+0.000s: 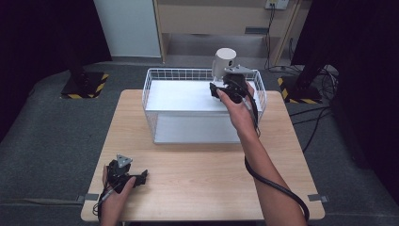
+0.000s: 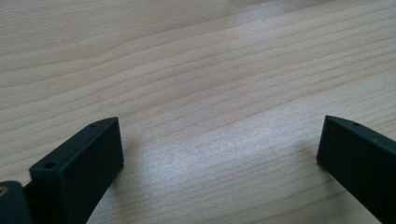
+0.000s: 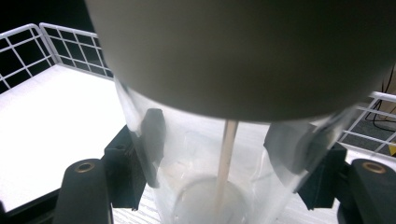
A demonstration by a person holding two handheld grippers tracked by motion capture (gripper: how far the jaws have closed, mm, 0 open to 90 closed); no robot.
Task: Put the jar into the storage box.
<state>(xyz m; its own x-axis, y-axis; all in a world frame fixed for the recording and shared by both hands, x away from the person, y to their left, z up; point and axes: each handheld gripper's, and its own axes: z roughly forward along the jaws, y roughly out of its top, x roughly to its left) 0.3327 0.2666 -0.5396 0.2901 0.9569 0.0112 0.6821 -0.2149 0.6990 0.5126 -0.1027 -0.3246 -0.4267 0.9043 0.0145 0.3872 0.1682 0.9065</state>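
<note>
My right gripper (image 1: 222,89) is raised over the right back part of a white wire basket (image 1: 149,94) and is shut on a clear container (image 1: 225,62) with a broad pale cap. In the right gripper view the container (image 3: 219,186) stands upright between the jaws, with a thin tube inside it. One finger (image 3: 122,172) presses each side of the clear wall. The basket's wire wall (image 3: 70,46) runs behind. My left gripper (image 1: 140,178) rests low at the table's front left, open, with only bare wood between its jaws (image 2: 219,144).
The basket stands at the back middle of the wooden table (image 1: 197,174). Black stands with yellow-black striped bases sit on the floor at back left (image 1: 84,85) and back right (image 1: 301,89). Cables (image 1: 324,113) lie on the floor at the right.
</note>
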